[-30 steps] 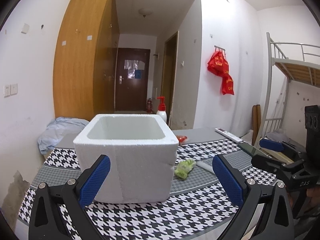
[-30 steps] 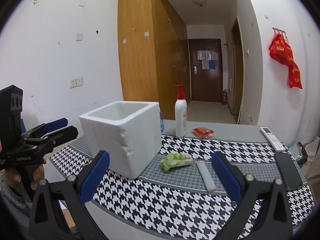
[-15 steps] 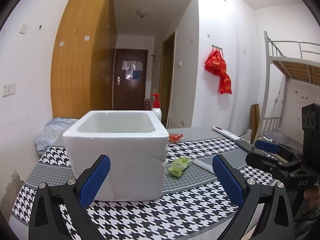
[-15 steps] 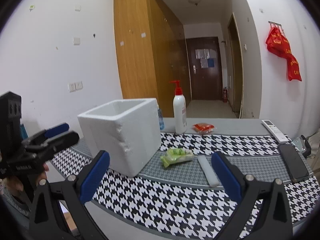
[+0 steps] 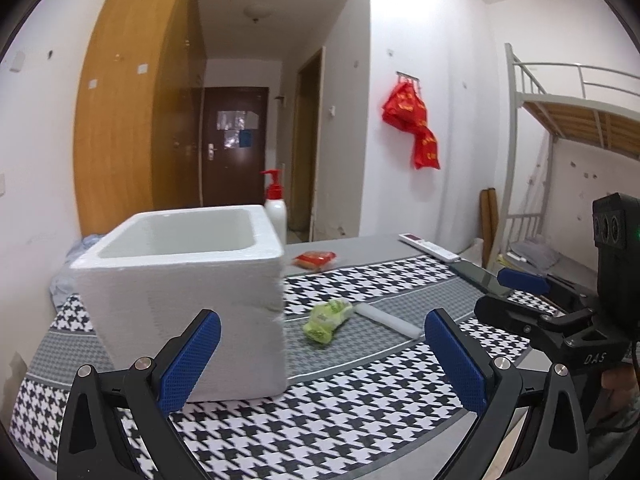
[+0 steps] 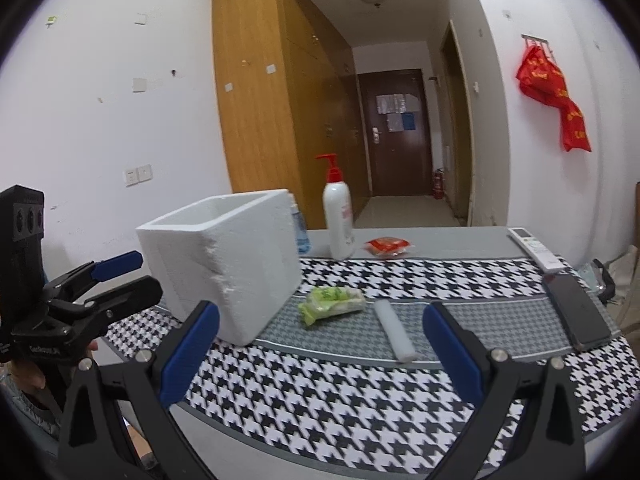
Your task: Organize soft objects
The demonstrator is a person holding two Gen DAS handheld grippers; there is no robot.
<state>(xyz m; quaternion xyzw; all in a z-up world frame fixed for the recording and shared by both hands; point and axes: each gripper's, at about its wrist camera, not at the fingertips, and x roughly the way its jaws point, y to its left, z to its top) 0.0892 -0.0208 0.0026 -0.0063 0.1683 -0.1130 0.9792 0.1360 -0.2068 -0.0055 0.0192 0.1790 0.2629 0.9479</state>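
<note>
A white foam box (image 5: 188,276) (image 6: 228,264) stands open-topped on the houndstooth tablecloth. To its right lie a green soft packet (image 5: 327,316) (image 6: 332,303), a white foam roll (image 5: 390,318) (image 6: 394,332) and, farther back, a red packet (image 5: 315,259) (image 6: 387,245). My left gripper (image 5: 320,364) is open near the table's front edge, close to the box's front face. My right gripper (image 6: 320,356) is open too, with the packet and roll ahead of it. Neither holds anything. Each gripper shows in the other's view, the right one (image 5: 520,292) and the left one (image 6: 116,276).
A pump bottle (image 6: 338,220) stands behind the box. A remote (image 6: 536,248) and a black phone (image 6: 576,312) lie at the table's right end. A bunk ladder (image 5: 516,184) and a red bag (image 5: 412,124) on the wall are to the right.
Both grippers have drifted slightly; in the left view the box slid leftward and the pump bottle now shows beside it. Both stay open and empty.
</note>
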